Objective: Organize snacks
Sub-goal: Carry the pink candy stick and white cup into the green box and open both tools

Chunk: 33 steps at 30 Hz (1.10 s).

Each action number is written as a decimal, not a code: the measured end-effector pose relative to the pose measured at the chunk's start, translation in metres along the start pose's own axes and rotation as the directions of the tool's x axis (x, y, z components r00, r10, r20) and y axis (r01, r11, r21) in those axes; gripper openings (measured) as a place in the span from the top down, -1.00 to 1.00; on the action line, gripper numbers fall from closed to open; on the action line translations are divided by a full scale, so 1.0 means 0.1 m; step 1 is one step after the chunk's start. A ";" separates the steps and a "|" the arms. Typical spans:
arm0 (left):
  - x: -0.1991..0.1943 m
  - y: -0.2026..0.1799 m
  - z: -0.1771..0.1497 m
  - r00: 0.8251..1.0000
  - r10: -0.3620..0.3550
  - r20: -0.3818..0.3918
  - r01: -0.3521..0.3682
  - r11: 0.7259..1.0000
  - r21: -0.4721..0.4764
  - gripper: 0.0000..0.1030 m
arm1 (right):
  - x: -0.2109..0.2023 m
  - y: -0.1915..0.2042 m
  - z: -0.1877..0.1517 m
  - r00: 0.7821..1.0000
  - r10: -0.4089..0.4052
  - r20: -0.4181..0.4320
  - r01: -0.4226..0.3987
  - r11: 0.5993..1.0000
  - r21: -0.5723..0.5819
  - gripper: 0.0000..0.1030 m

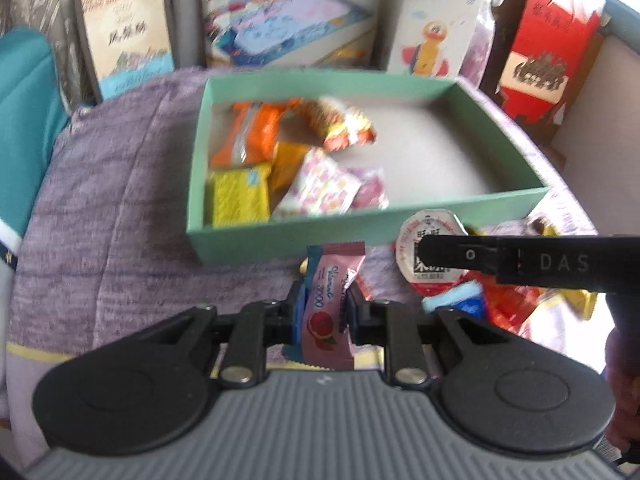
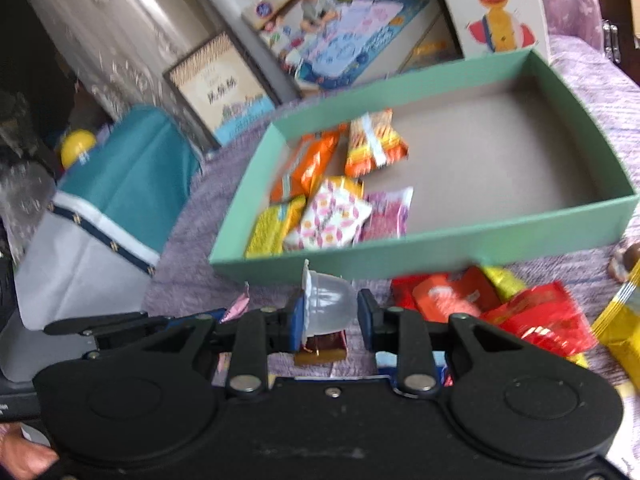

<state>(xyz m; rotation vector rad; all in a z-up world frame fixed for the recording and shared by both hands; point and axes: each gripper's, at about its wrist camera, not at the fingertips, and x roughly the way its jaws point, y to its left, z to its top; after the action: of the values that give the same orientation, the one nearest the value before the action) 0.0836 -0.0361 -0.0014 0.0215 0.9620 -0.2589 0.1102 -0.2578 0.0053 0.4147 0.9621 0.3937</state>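
My left gripper (image 1: 326,312) is shut on a pink sachet (image 1: 326,300) with a grapefruit picture, held upright just in front of the green box (image 1: 280,236). My right gripper (image 2: 330,314) is shut on a clear jelly cup (image 2: 332,300) lying sideways, with its foil lid against the left pad. In the left wrist view that cup's red-and-white lid (image 1: 408,248) shows behind one black right-gripper finger (image 1: 520,262). Several snack packets (image 2: 328,216), orange, yellow and pink-patterned, lie in the box's left half. Its right half is bare grey floor (image 2: 500,152).
Loose red packets (image 2: 532,312) and yellow packets (image 2: 620,320) lie on the purple cloth (image 1: 120,200) in front of the box at the right. A teal and white bag (image 2: 120,200) stands at the left. Toy boxes (image 1: 288,20), a framed picture (image 1: 124,36) and a red carton (image 1: 548,48) line the back.
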 end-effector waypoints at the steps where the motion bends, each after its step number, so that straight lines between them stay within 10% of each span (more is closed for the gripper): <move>1: -0.02 -0.03 0.06 1.000 -0.007 0.010 0.007 1.000 0.003 0.60 | -0.03 -0.02 0.04 1.000 0.000 0.014 0.000 1.000 0.007 0.47; 11: 0.30 -0.44 0.78 0.998 -0.055 0.040 0.053 0.997 0.060 0.60 | -0.13 -0.46 0.57 0.994 -0.042 0.103 0.030 0.993 0.116 0.47; 27: 0.96 -0.58 0.93 0.998 -0.023 -0.061 0.026 0.998 0.054 0.54 | 0.25 -0.84 0.69 0.999 -0.032 0.009 0.029 0.979 0.202 0.42; 30: 0.96 -0.56 0.93 0.999 0.017 -0.051 -0.015 0.999 0.049 -0.56 | 0.26 -0.85 0.69 0.999 -0.032 0.013 0.028 0.976 0.214 0.05; 31: 0.94 -0.55 0.93 0.999 0.036 -0.035 -0.034 0.998 0.048 -0.93 | 0.26 -0.85 0.70 0.999 -0.036 0.017 0.031 0.975 0.219 -0.37; 33: 0.89 -0.54 0.93 0.998 0.068 -0.010 -0.067 0.996 0.053 -1.00 | 0.22 -0.84 0.69 0.998 -0.051 0.041 0.041 0.974 0.223 -0.80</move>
<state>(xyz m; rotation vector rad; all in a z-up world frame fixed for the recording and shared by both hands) 0.1945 -0.1194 -0.0156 0.1034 0.9639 -0.2220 0.1912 -0.3304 -0.0174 0.6008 0.9724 0.2340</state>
